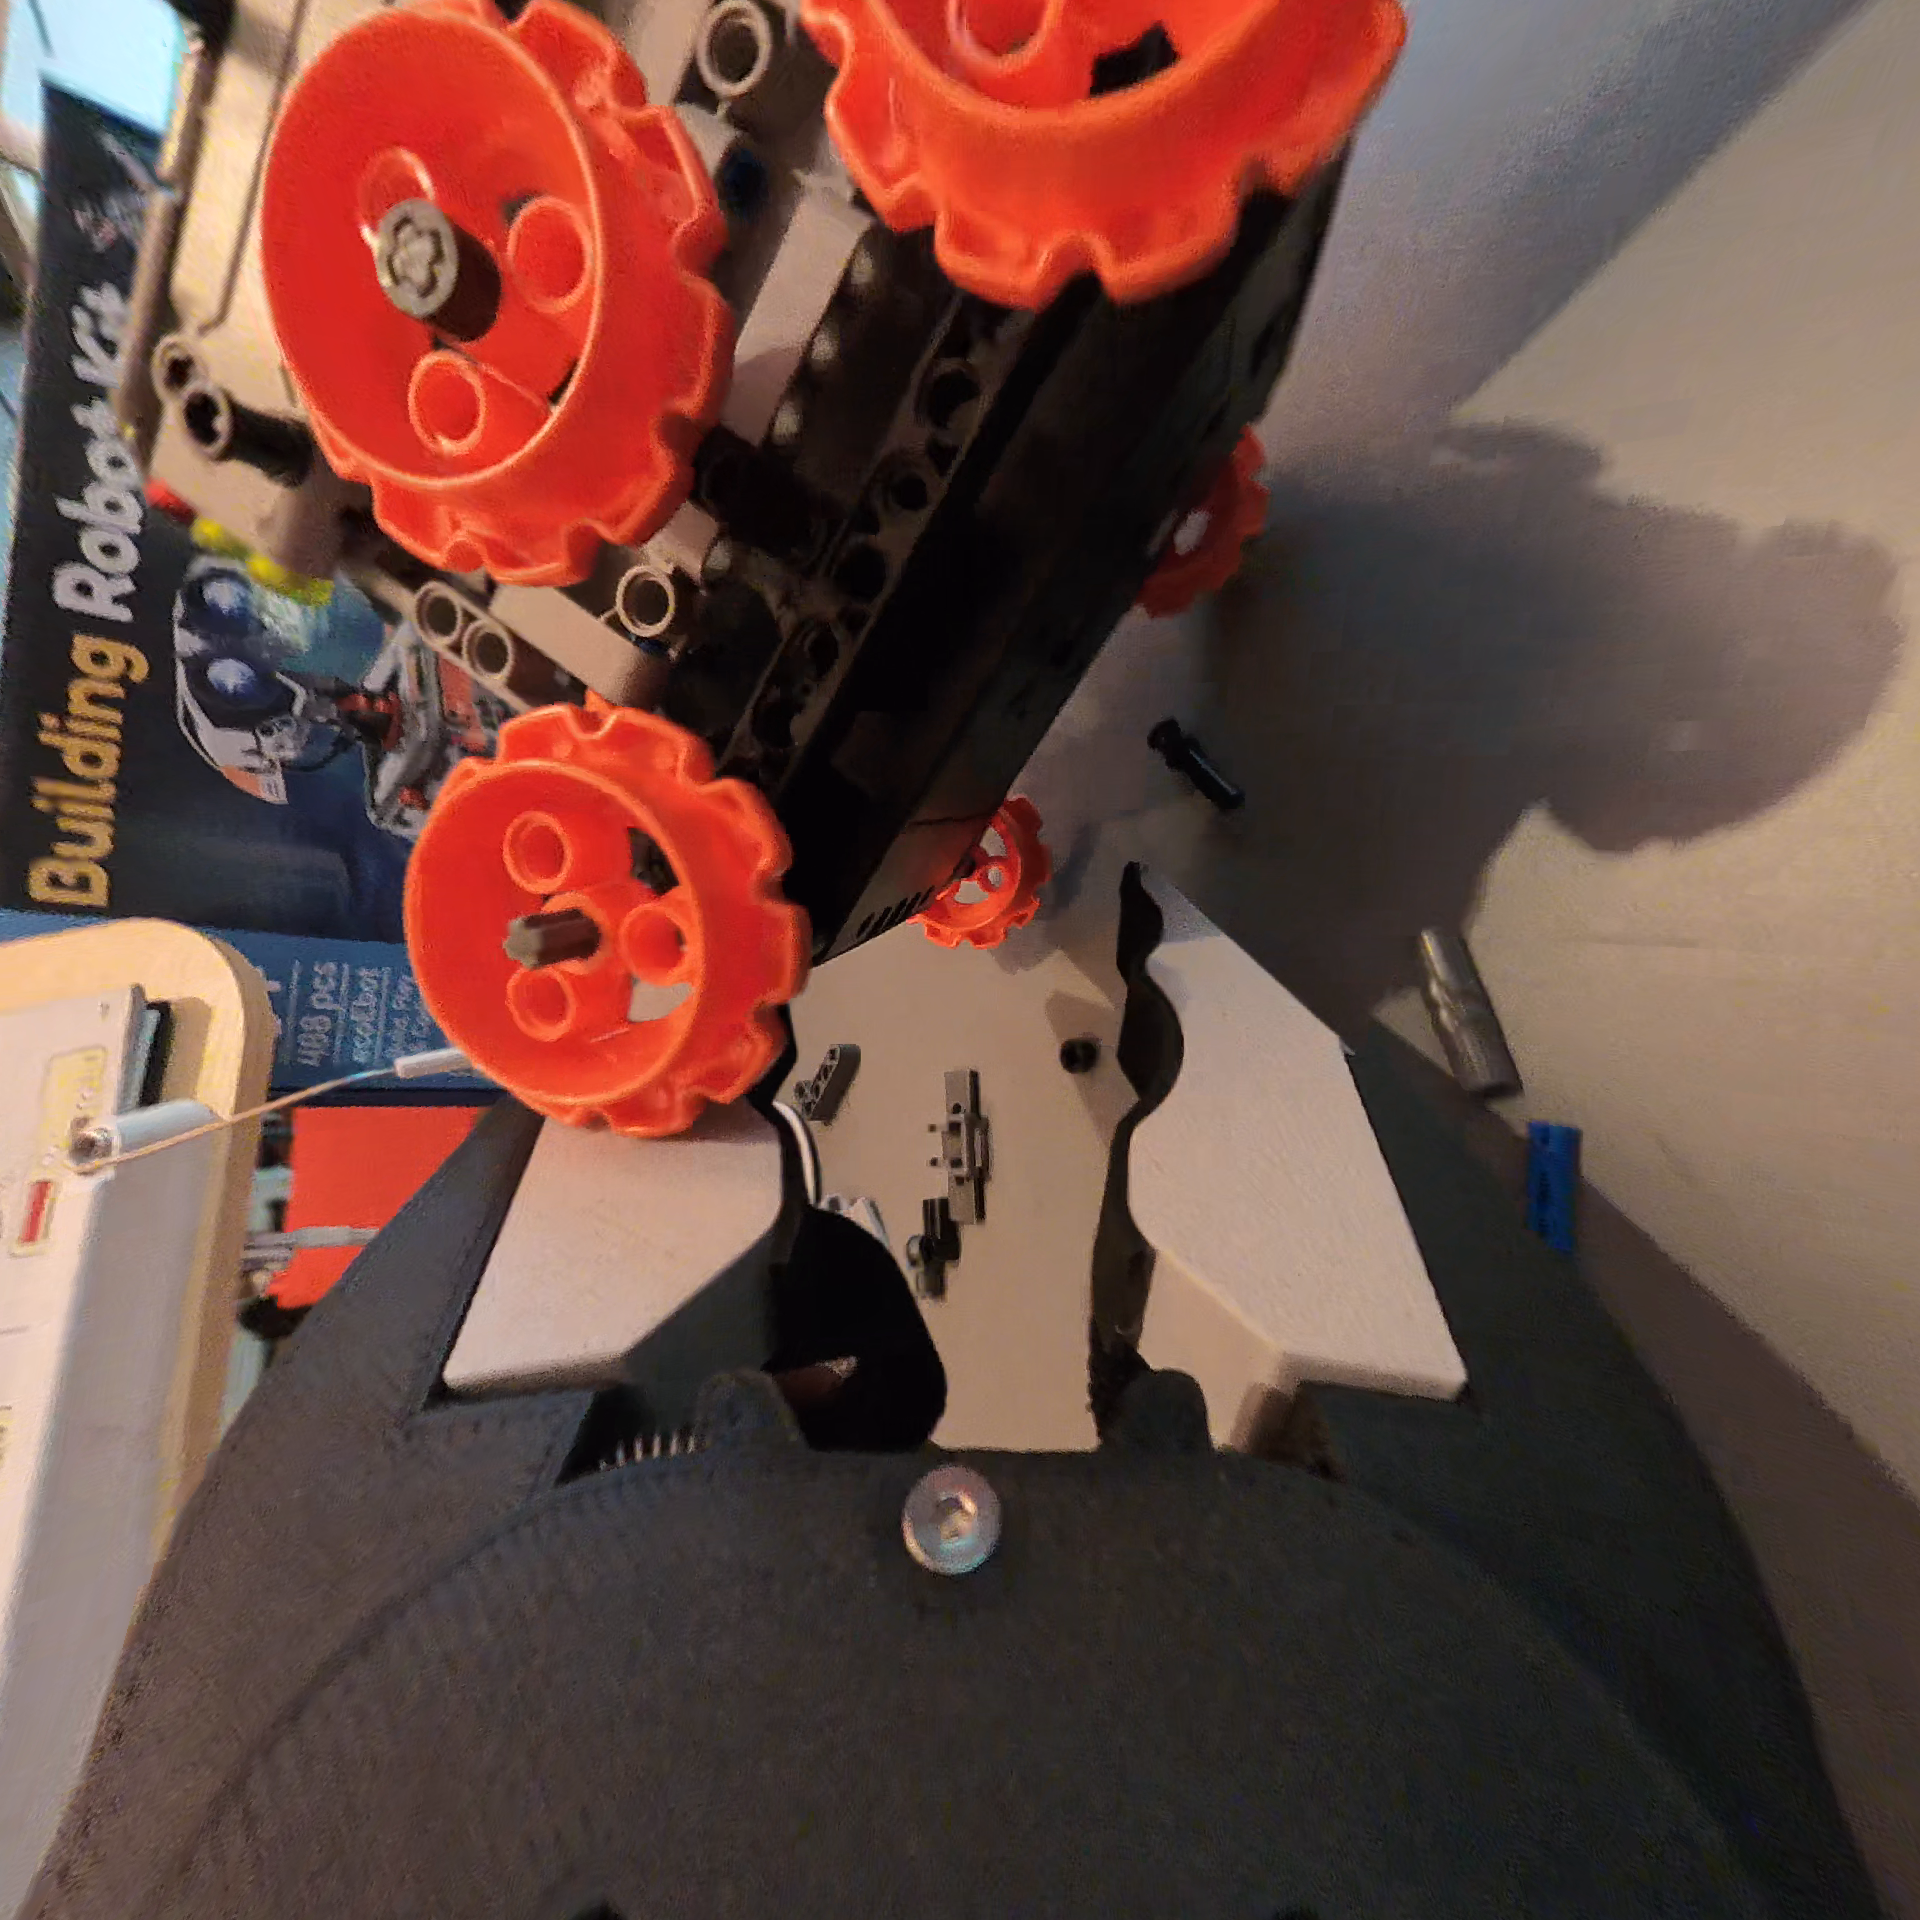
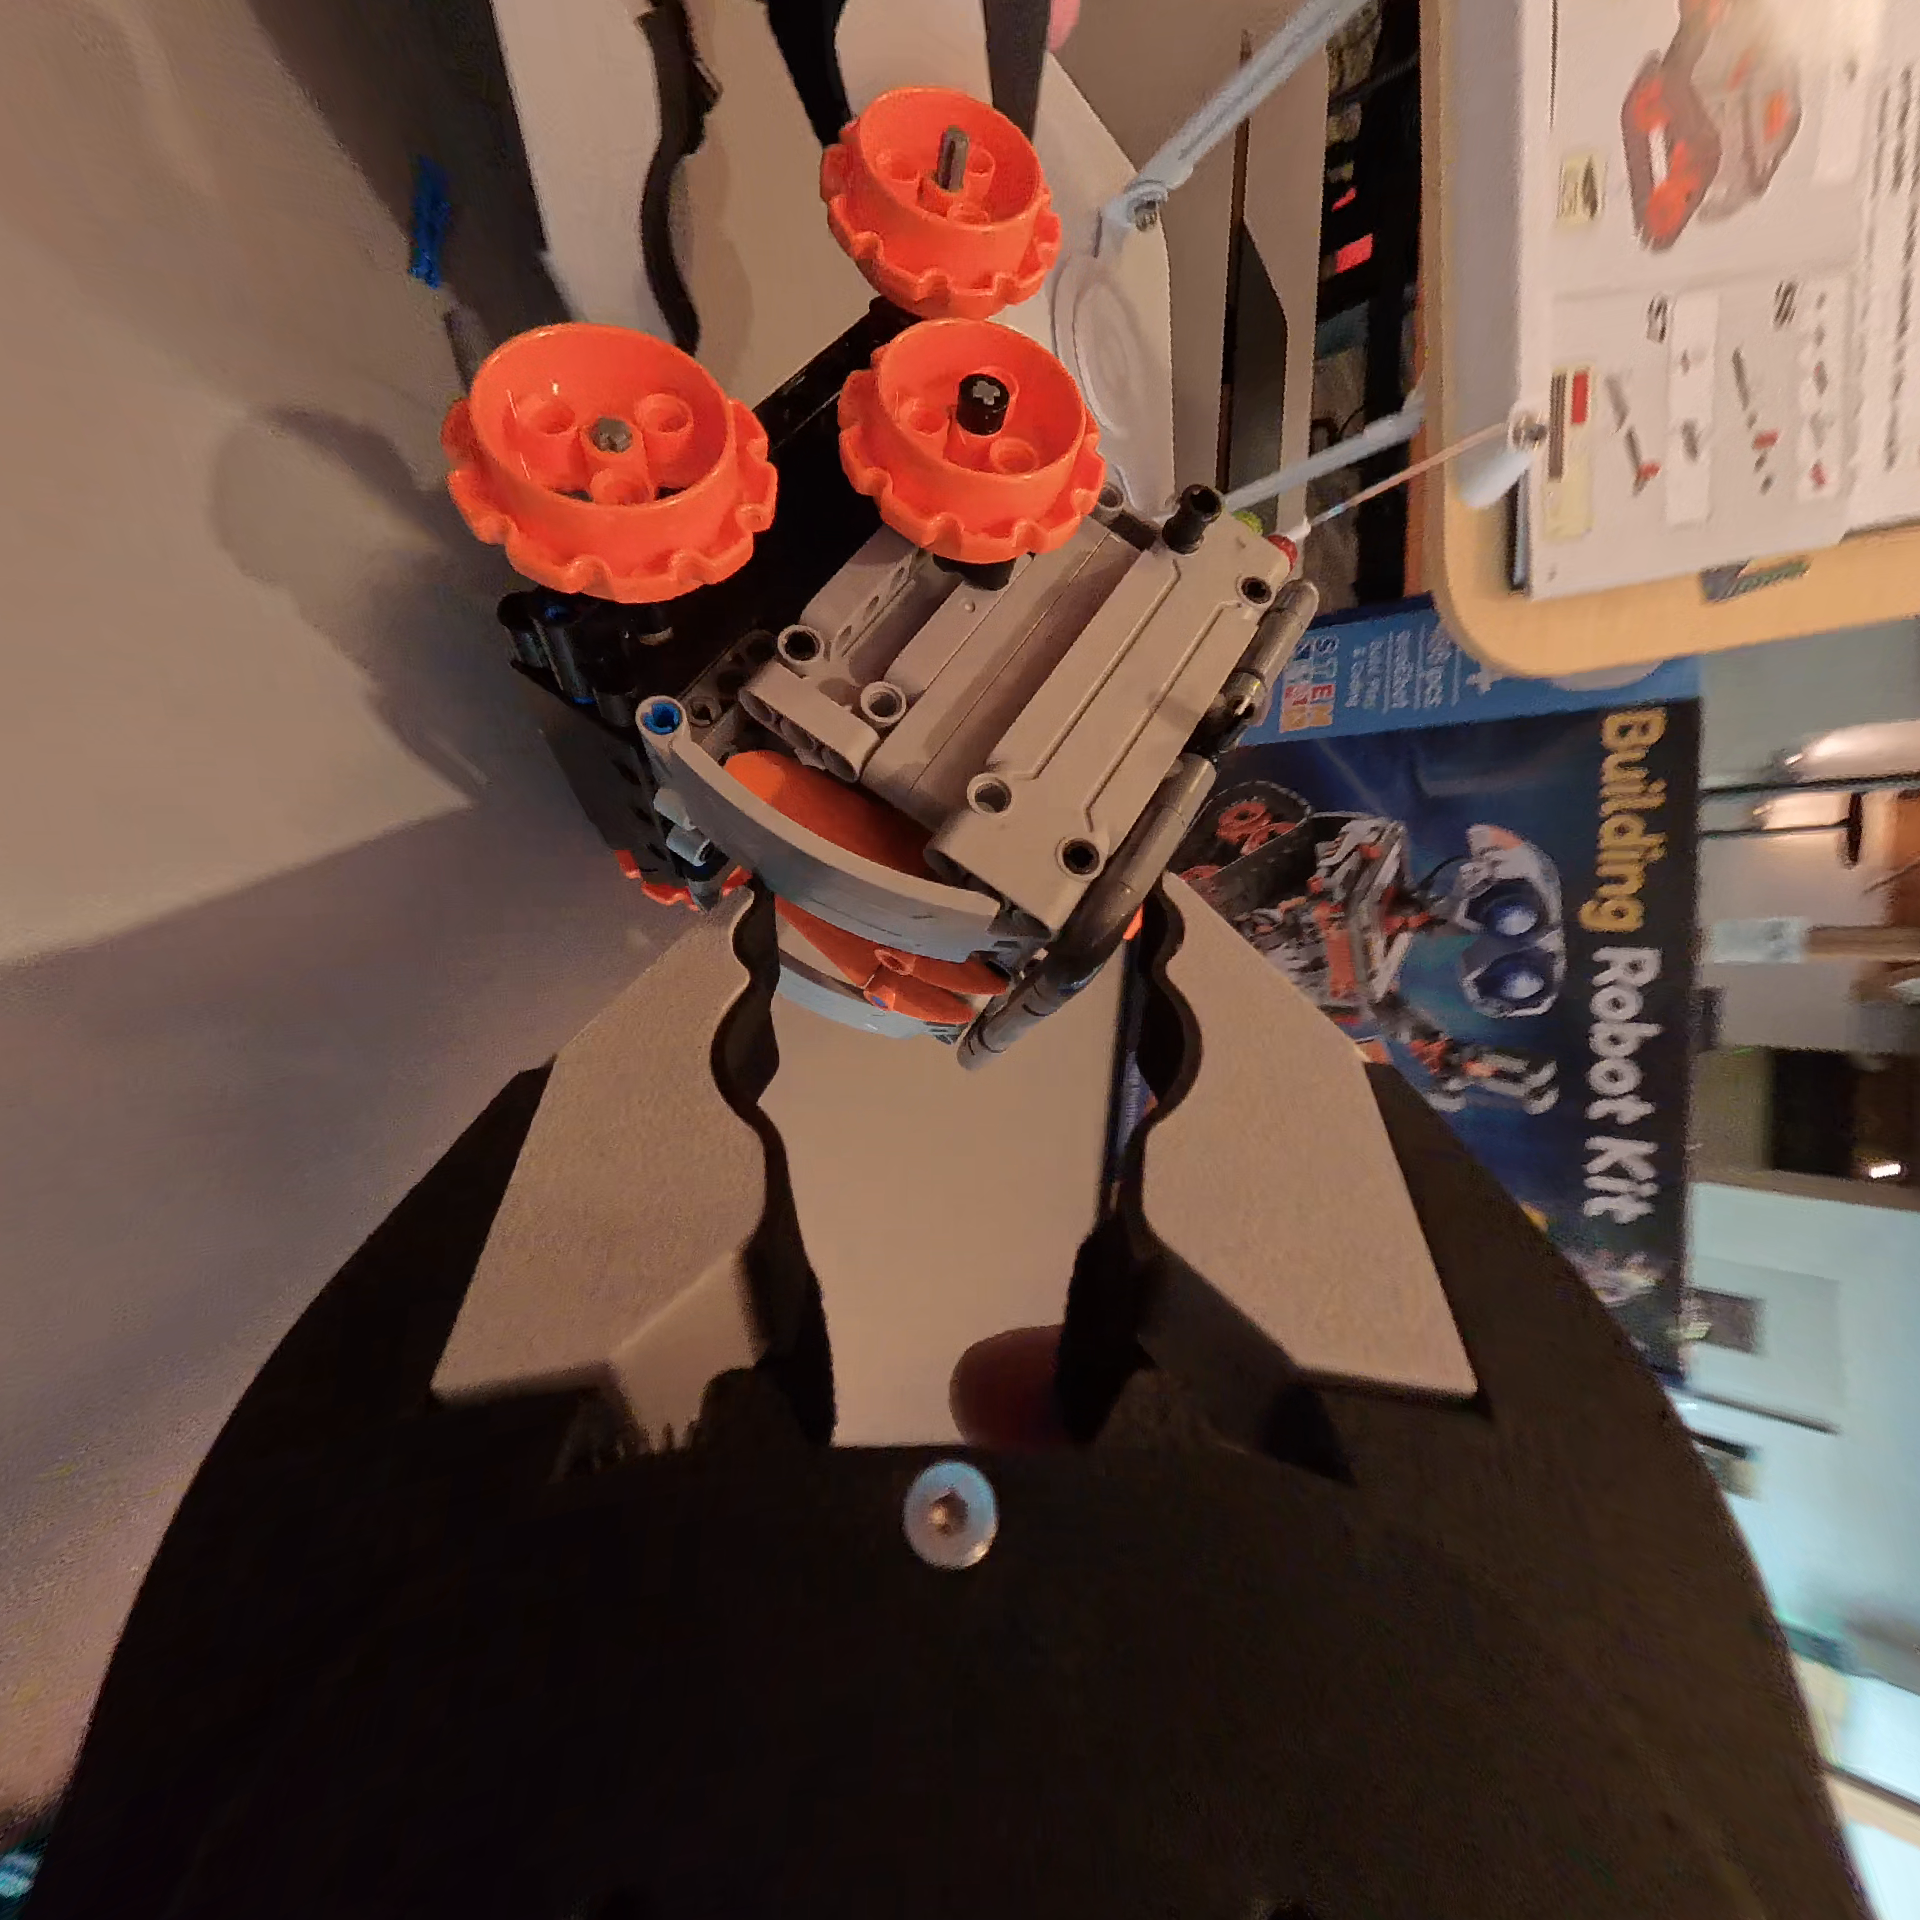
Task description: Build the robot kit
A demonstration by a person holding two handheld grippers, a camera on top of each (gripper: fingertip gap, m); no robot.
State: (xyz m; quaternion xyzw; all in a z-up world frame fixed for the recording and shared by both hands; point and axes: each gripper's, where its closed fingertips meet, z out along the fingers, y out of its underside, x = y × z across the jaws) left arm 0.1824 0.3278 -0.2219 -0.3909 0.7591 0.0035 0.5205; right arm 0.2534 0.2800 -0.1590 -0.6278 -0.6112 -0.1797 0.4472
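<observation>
A brick-built vehicle model [image 2: 1039, 707] with a black body, grey panels and several orange toothed wheels [image 2: 613, 468] is held up beside the white table [image 1: 1714, 312]. My right gripper [image 2: 951, 914] is shut on its end of curved grey panels and orange pieces. My left gripper [image 1: 956, 966] is open. Its fingers [image 1: 1278, 1195] straddle the black end of the model [image 1: 935, 623], and one orange wheel [image 1: 603, 925] rests against the left finger. The left gripper also shows at the top of the right wrist view, behind the far wheel [image 2: 935, 197].
Small loose parts lie on the table: a black pin [image 1: 1195, 764], a grey connector [image 1: 1465, 1023], a blue piece [image 1: 1551, 1184] and grey bits [image 1: 966, 1143]. A dark blue kit box [image 2: 1455, 935] stands behind. An instruction sheet on a wooden board [image 2: 1662, 312] hangs close by. The gap from one gripper's tips to the other's is roughly 11 centimeters. My left gripper's tips are some 6 centimeters from the grey connector [image 1: 1465, 1023].
</observation>
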